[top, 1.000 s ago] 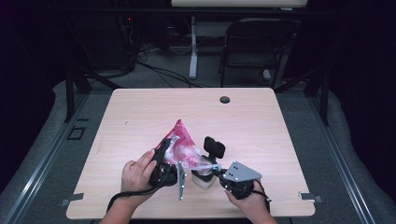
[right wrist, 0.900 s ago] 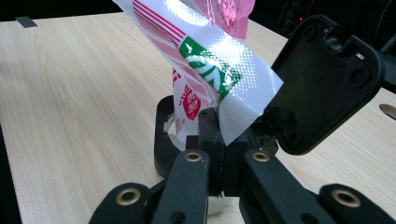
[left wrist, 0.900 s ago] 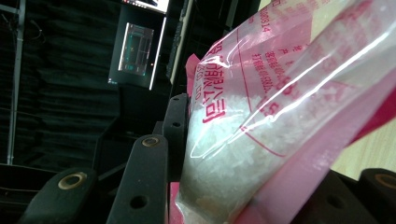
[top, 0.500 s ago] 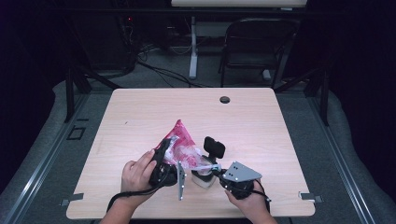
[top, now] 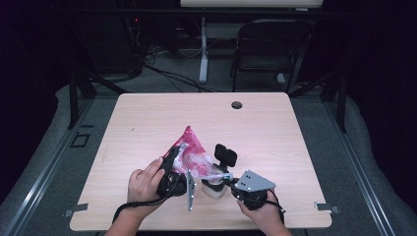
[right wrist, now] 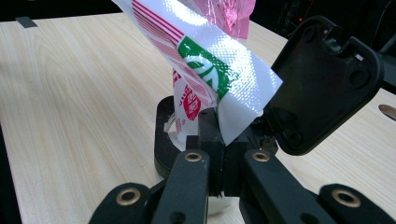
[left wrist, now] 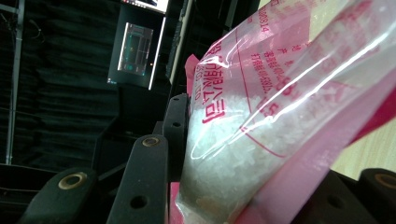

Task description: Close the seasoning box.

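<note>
Lower centre of the high view: left gripper [top: 172, 169] clamps the pink bag [top: 189, 147] of white granules. Right gripper [right wrist: 219, 140] pinches the bag's lower edge above a container [right wrist: 163, 140].

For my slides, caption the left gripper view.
Left gripper clamped on a pink bag of white crystals.
</note>
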A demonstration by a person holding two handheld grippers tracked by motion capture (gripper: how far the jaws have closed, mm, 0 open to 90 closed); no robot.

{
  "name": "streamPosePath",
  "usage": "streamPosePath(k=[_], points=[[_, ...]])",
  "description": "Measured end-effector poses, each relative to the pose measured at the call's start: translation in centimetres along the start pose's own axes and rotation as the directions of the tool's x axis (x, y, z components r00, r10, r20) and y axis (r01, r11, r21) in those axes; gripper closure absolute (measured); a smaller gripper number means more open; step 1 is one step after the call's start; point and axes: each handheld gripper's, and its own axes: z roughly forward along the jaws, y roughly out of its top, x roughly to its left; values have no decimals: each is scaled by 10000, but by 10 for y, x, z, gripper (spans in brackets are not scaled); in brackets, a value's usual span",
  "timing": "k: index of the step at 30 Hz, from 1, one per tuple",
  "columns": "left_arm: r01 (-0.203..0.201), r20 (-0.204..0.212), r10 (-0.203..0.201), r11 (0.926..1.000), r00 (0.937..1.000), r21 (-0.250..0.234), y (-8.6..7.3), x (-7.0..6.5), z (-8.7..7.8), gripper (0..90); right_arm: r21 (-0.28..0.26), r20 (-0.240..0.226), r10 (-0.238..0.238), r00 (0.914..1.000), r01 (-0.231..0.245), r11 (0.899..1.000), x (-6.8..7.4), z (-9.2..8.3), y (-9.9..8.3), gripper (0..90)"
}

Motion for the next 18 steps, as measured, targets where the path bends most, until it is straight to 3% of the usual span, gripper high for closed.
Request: streamPosePath(k=[18], points=[[72,23,-72,10000,10000,-27,-1,-1,1,687,-14,12,-9,10000,9,10000,0,0,0,899]])
